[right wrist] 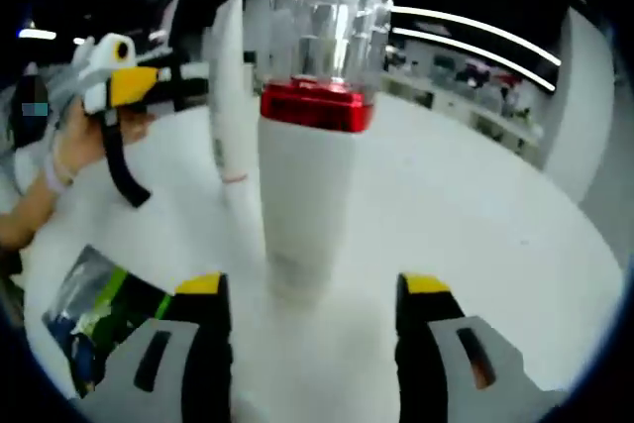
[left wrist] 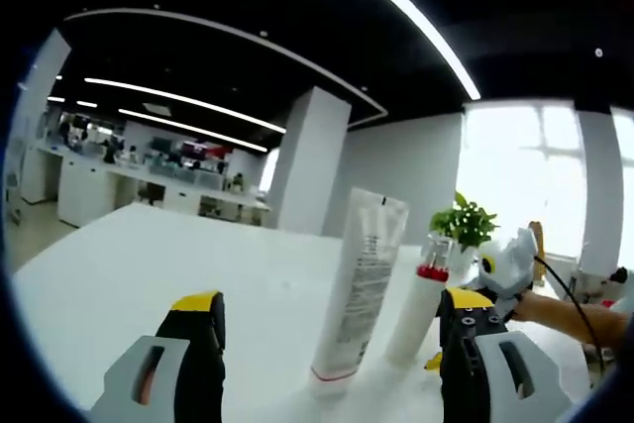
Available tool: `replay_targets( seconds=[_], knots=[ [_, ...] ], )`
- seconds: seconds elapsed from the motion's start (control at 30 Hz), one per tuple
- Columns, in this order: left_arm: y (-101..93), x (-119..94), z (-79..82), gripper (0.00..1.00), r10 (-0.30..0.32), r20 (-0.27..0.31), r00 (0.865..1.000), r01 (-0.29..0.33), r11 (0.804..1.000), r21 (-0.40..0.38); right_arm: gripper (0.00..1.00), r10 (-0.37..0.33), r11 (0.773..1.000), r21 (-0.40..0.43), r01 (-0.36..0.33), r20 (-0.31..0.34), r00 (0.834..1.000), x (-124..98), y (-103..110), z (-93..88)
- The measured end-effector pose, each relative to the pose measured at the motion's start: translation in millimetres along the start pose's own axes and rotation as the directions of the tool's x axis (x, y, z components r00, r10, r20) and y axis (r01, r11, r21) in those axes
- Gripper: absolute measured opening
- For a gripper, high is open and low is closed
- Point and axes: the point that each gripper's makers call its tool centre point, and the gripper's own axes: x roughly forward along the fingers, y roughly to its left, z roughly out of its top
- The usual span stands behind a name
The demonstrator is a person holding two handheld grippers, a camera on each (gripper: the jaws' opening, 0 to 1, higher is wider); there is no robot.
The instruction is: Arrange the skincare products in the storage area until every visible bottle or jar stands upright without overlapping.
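The white bottle (right wrist: 302, 195) with red collar and clear cap stands upright on the table (right wrist: 475, 205) just ahead of the right tongs (right wrist: 315, 294), jaws spread and released; tall and smooth, probably tippy, best taken low on the body; the soft tube (left wrist: 359, 284) stands cap-down between the left tongs (left wrist: 332, 309), also released; the bottle's contents cannot be seen

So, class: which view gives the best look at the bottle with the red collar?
The right gripper view: the bottle stands upright, close and central between open jaws, clear cap and red collar plain. The left gripper view shows it smaller, right of the tube.
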Motion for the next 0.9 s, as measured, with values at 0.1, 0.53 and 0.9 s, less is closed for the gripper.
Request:
replay_targets(
  seconds=[0.1, 0.53, 0.9],
  knots=[
    [0.0, -0.6, 0.7, 0.92, -0.002, 0.003, 1.000, 0.002, 1.000, -0.005, 0.43, 0.033, 0.999, 0.027, -0.034, 0.026, 0.999, 2.3, -2.3, 0.9],
    [-0.4, -2.4, 4.2, 0.92, -0.005, 0.014, 1.000, 0.006, 1.000, -0.014, 0.23, 0.065, 0.996, 0.057, -0.062, -0.060, 0.996, 9.2, 15.9, -2.6],
    [0.3, -3.2, 5.3, 0.92, -0.004, 0.015, 1.000, 0.004, 1.000, -0.015, 0.23, 0.041, 0.994, 0.100, -0.038, -0.023, 0.999, 1.4, 7.1, 9.9]
  ],
)
